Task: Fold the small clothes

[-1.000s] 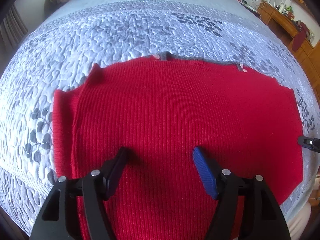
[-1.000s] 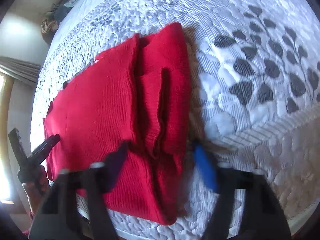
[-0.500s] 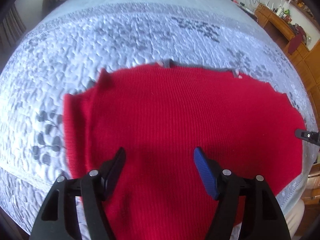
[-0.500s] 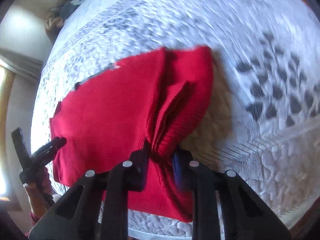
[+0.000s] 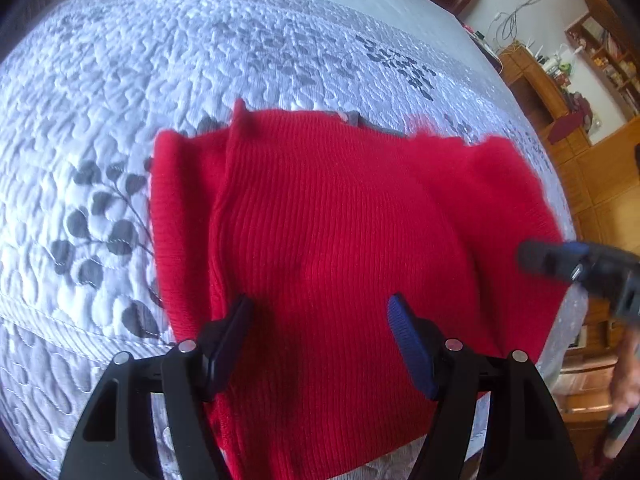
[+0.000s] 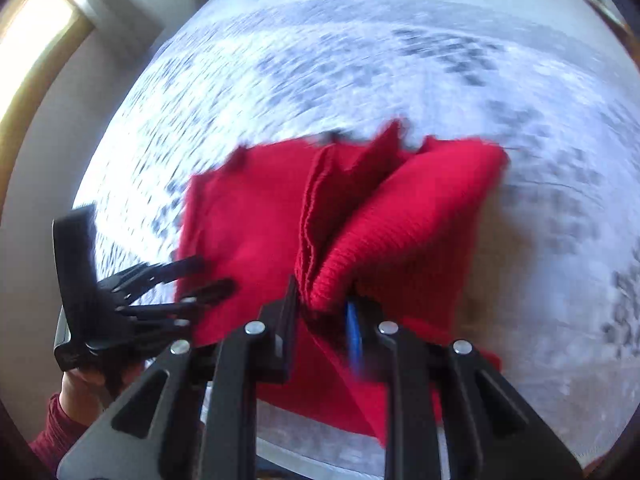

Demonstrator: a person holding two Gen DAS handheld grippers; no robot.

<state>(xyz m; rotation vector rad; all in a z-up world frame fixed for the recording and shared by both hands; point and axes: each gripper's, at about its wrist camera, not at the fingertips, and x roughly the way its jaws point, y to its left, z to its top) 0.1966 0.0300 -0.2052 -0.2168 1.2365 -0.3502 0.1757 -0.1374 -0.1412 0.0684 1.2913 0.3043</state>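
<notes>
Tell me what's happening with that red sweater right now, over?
Right tool shut on red sweater, lifting its folded edge. Left tool open, hovering over the sweater. Sweater lies on quilted bedspread. Nothing in the way.

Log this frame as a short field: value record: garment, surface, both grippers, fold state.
garment: red knit sweater, ribbed, partly folded
surface: grey-white quilted bedspread with leaf print
left gripper: open, fingers spread over the sweater's near part, gripping nothing
right gripper: shut on a bunched edge of the sweater, that side raised off the bed
fold state: right side lifted, not yet laid down; left side already folded in
blur: right wrist view motion-blurred
</notes>
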